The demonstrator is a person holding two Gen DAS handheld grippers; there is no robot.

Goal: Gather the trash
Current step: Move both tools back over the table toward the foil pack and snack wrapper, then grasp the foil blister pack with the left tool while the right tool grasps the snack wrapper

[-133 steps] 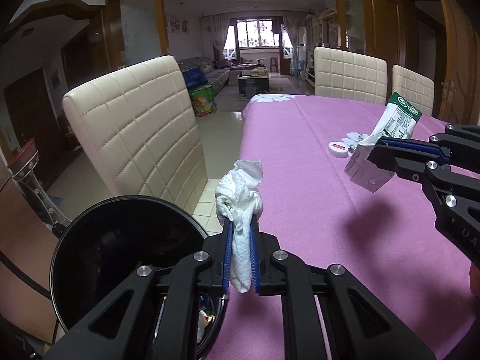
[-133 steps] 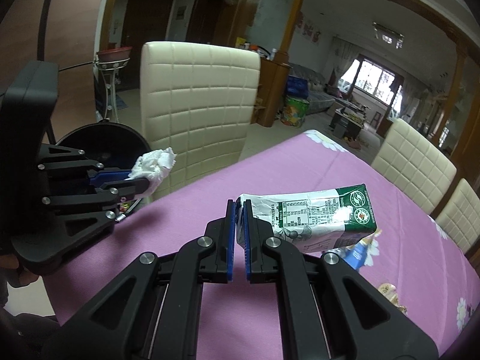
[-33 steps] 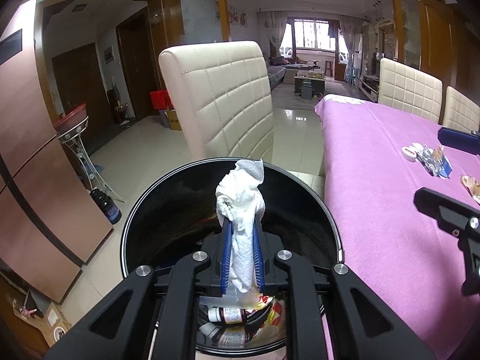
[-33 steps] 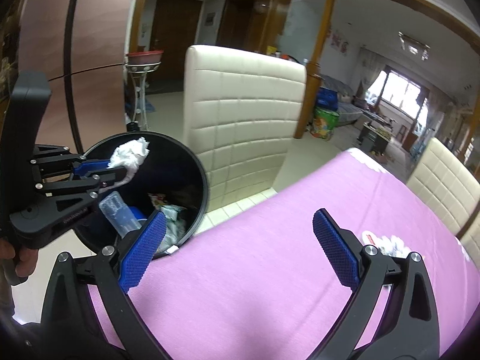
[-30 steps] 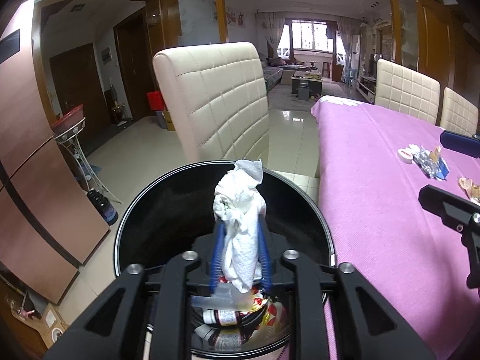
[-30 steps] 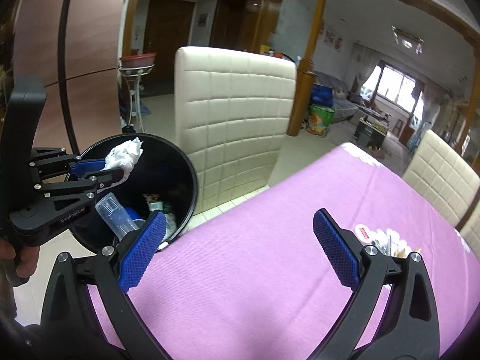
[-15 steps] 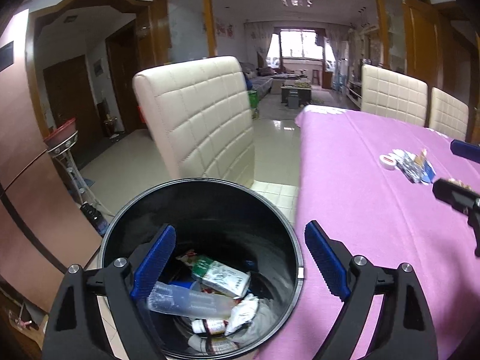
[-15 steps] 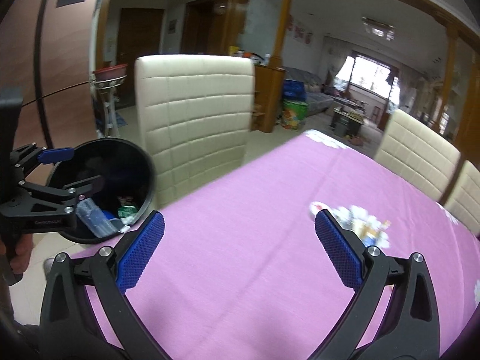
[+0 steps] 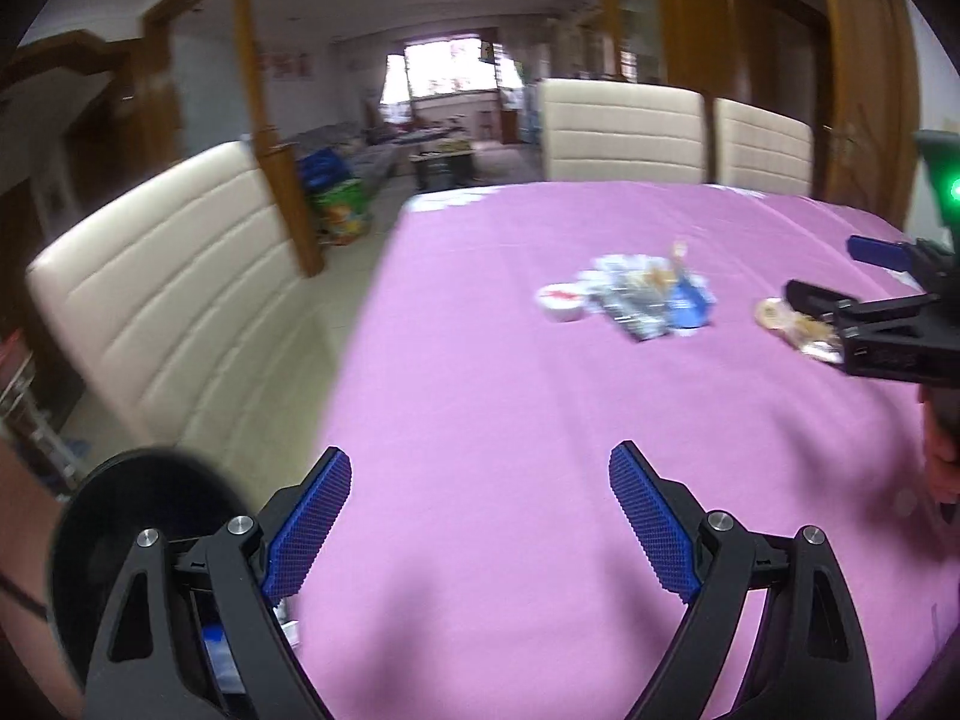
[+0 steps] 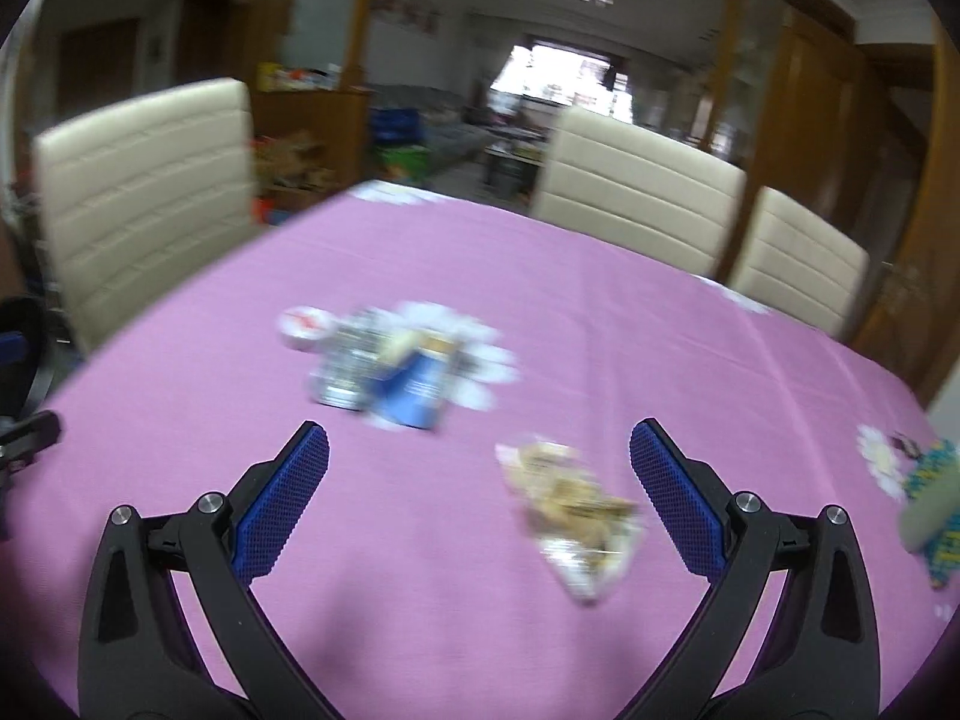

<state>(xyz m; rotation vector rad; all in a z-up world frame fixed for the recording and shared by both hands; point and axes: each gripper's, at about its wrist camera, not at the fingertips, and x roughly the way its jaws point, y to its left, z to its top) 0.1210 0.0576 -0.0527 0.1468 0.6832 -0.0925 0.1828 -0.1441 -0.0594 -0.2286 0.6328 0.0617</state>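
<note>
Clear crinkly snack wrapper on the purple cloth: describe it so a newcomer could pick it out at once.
On the purple tablecloth, look just ahead of the open right gripper, nearer its right-hand pad. The clear crinkly snack wrapper with tan contents lies there alone. Unlike the farther cluster of a silver packet, a blue packet and a small round white lid, it is see-through and apart.

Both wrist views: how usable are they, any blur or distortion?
Left wrist: motion-smeared, chairs streaked, trash pile soft, left gripper sharp, fisheye-bent edges. Right wrist: similar smear, clear snack wrapper and blue packet blurred, right gripper crisp, dark vignette corners.
</note>
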